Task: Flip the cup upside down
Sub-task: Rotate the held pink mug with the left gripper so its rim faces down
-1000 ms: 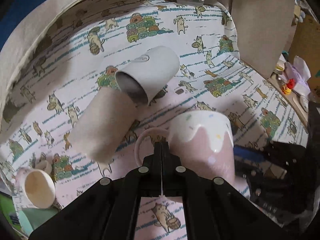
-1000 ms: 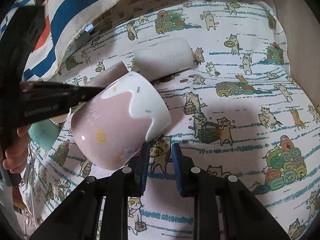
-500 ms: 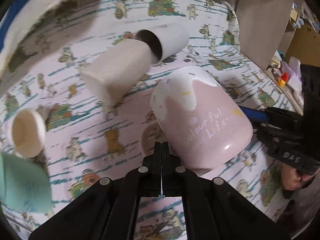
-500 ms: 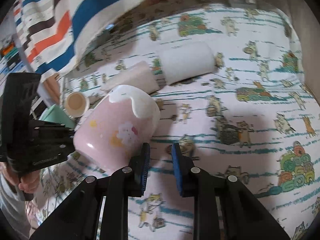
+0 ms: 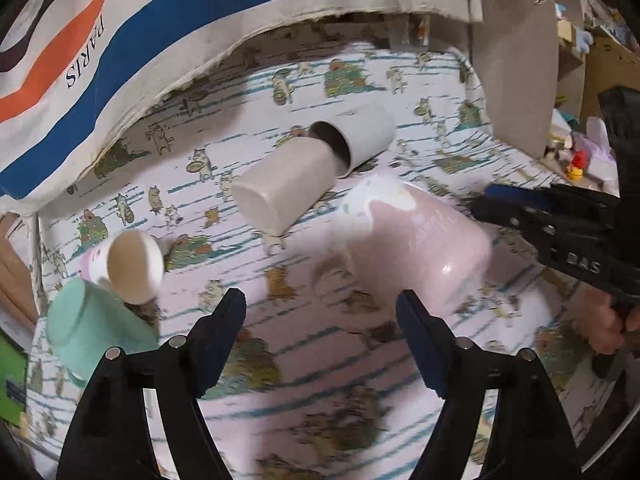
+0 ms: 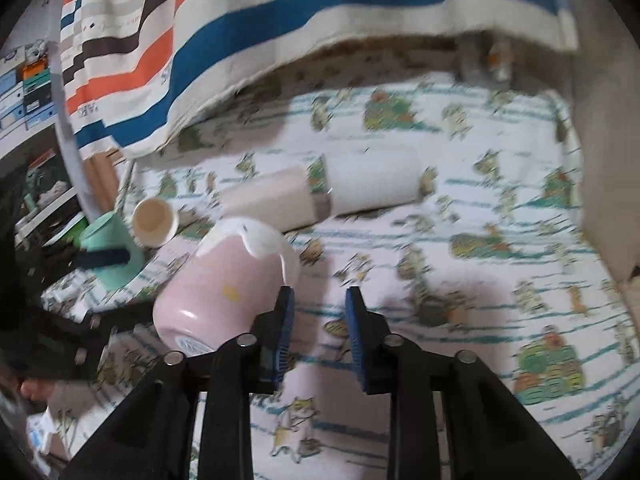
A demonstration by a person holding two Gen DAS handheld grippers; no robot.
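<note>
Showing a pink mug (image 5: 416, 240) tilted with its base up, rim toward the cat-print cloth (image 5: 320, 360), beyond two gaping grippers.

Left gripper (image 5: 320, 320) stands wide open with nothing between its fingers; the mug lies just past it, slightly right, its image blurred. Right gripper (image 6: 320, 312) is also parted and empty, its left finger (image 6: 282, 332) just beside the mug (image 6: 224, 284); whether they touch cannot be told. Farther off, a beige cup (image 5: 280, 192) lies on its side with its end inside a grey cup (image 5: 356, 138). At left, a white cup (image 5: 128, 266) and a green cup (image 5: 92, 332) lie close together. A striped cloth (image 5: 160, 40) hangs over the far edge.
</note>
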